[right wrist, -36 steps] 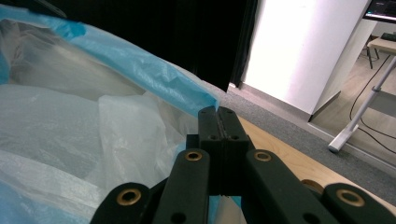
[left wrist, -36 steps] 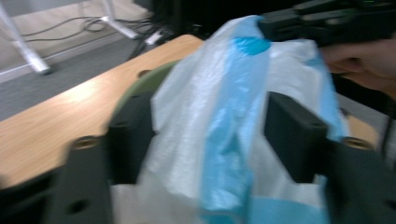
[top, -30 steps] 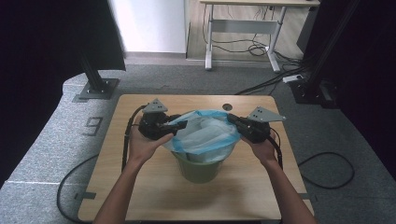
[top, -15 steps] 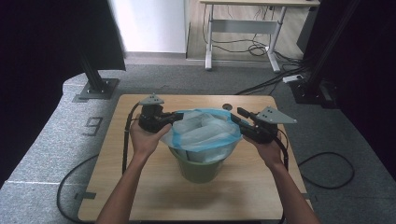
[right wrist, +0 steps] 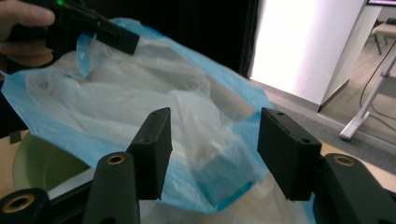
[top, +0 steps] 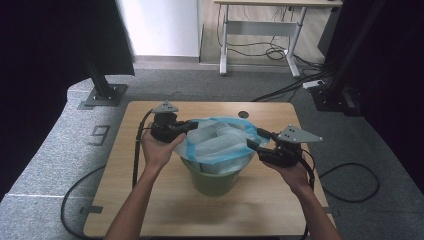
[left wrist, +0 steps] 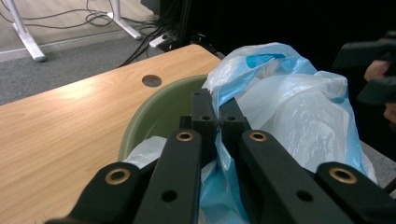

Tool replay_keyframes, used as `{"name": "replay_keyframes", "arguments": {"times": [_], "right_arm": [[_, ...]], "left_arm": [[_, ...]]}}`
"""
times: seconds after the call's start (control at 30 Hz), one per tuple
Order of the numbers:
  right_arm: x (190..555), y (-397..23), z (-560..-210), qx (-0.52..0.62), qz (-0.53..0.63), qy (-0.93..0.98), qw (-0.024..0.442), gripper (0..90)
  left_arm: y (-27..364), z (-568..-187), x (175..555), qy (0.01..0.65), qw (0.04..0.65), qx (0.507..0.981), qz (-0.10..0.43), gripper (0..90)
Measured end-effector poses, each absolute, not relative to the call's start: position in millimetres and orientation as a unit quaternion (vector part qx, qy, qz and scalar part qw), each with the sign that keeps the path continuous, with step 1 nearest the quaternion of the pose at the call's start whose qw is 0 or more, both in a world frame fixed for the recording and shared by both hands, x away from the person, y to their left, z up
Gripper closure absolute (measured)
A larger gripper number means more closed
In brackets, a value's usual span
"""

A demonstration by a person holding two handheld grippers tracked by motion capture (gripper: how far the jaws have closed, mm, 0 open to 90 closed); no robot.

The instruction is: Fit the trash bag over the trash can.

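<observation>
A green bin [top: 212, 178] stands at the middle of the wooden table [top: 150, 200], lined with a blue and white plastic bag [top: 220, 142] that bulges above its rim. My left gripper [top: 186, 126] is at the bag's left edge, shut on a fold of the bag [left wrist: 224, 93] over the bin's rim [left wrist: 154, 116]. My right gripper [top: 256, 140] sits at the bag's right side with its jaws open. In the right gripper view the bag [right wrist: 154, 121] hangs just beyond the right gripper [right wrist: 212, 149], and the other gripper [right wrist: 100, 30] pinches its far edge.
A round hole [top: 243, 114] is in the table near its far edge. Cables trail off both sides of the table onto the grey floor [top: 55, 165]. A white desk frame [top: 260, 40] and black stands are beyond the table.
My right gripper has let go of the bag's edge, opened and drawn back to the right and towards the near side. My left gripper keeps its hold on the bag.
</observation>
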State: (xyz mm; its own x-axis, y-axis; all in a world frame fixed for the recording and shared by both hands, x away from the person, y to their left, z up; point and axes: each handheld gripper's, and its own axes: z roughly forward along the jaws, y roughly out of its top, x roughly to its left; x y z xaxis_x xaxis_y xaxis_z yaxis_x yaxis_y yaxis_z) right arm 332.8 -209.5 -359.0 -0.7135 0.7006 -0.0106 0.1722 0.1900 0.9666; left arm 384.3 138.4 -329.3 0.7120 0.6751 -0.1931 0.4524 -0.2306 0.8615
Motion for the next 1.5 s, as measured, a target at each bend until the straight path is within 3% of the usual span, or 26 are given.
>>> {"name": "replay_keyframes", "arguments": {"times": [0.1, 0.17, 0.3, 0.4, 0.73, 1.1, 1.5], "right_arm": [[335.2, -209.7, -367.5, 0.302, 0.555, 0.742, 0.225, 44.9], [336.5, -208.8, -371.8, 0.306, 0.545, 0.748, 0.224, 50.5], [337.3, -206.2, -377.3, 0.292, 0.527, 0.767, 0.22, 75.7], [336.4, -205.4, -378.2, 0.284, 0.522, 0.774, 0.216, 87.0], [300.4, -208.2, -382.7, 0.251, 0.543, 0.771, 0.218, 88.2], [259.8, -198.1, -420.0, 0.215, 0.554, 0.784, 0.177, 88.2], [267.4, -188.0, -458.1, 0.224, 0.522, 0.809, 0.15, 88.2]], "left_arm": [[138.4, -329.2, 385.1, 0.364, 0.504, 0.775, 0.111, 88.0], [138.5, -329.4, 385.6, 0.365, 0.503, 0.775, 0.111, 88.1], [139.5, -330.0, 387.2, 0.367, 0.502, 0.775, 0.112, 88.3], [142.0, -330.0, 388.8, 0.373, 0.506, 0.769, 0.114, 88.4], [166.7, -342.2, 395.0, 0.407, 0.515, 0.745, 0.118, 88.6], [192.7, -355.9, 376.0, 0.41, 0.519, 0.742, 0.111, 88.6], [201.0, -375.8, 374.1, 0.422, 0.505, 0.745, 0.106, 88.5]]}}
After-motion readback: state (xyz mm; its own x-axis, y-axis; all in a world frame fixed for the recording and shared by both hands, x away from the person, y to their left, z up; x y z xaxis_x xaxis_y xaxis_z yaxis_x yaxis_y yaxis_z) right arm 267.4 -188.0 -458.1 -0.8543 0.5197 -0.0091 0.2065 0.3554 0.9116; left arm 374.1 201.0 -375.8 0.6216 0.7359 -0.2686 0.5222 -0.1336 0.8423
